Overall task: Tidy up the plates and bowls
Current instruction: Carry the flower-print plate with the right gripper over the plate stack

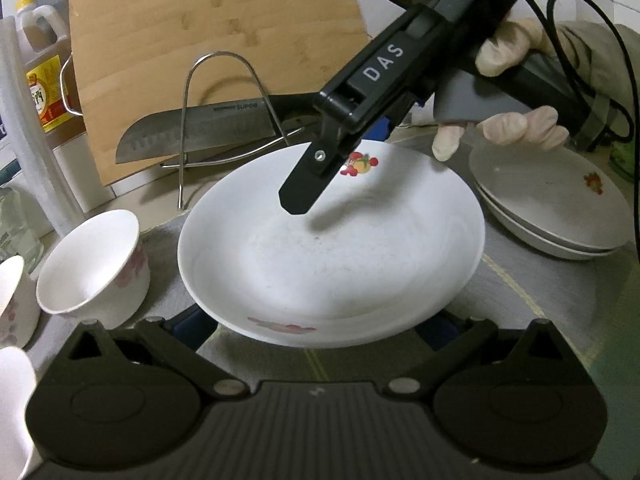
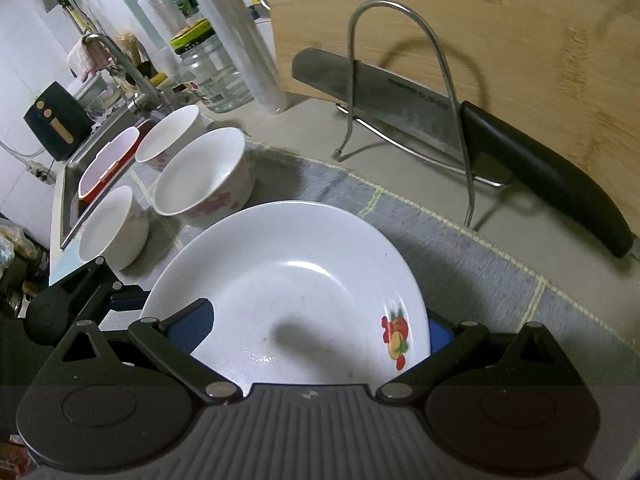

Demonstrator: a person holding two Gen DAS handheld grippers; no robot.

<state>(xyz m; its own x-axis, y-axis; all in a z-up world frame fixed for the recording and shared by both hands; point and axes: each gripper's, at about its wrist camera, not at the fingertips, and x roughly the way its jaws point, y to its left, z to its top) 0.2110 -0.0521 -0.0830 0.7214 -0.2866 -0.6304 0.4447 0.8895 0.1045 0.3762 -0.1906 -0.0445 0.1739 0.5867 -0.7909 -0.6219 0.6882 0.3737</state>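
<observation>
A white deep plate (image 1: 328,256) with a fruit decal lies on the grey mat (image 1: 520,300), between both grippers. My left gripper (image 1: 312,324) is open, and the plate's near rim covers its blue pads. My right gripper (image 2: 320,316) is open around the opposite rim. One finger (image 1: 304,184) hovers over the plate and casts a shadow on it, while the other is hidden below. A gloved hand (image 1: 508,48) holds that gripper. Two more plates (image 1: 552,208) are stacked at the right. Three white flowered bowls (image 2: 200,176) (image 2: 172,136) (image 2: 112,228) stand to the left of the plate (image 2: 288,292).
A wire rack (image 1: 224,120) holding a large knife (image 1: 200,132) stands behind the plate, in front of a leaning wooden cutting board (image 1: 216,40). Bottles (image 1: 40,80) and a jar (image 2: 212,76) line the back. The sink (image 2: 72,184), with a red basin (image 2: 108,164), lies beyond the bowls.
</observation>
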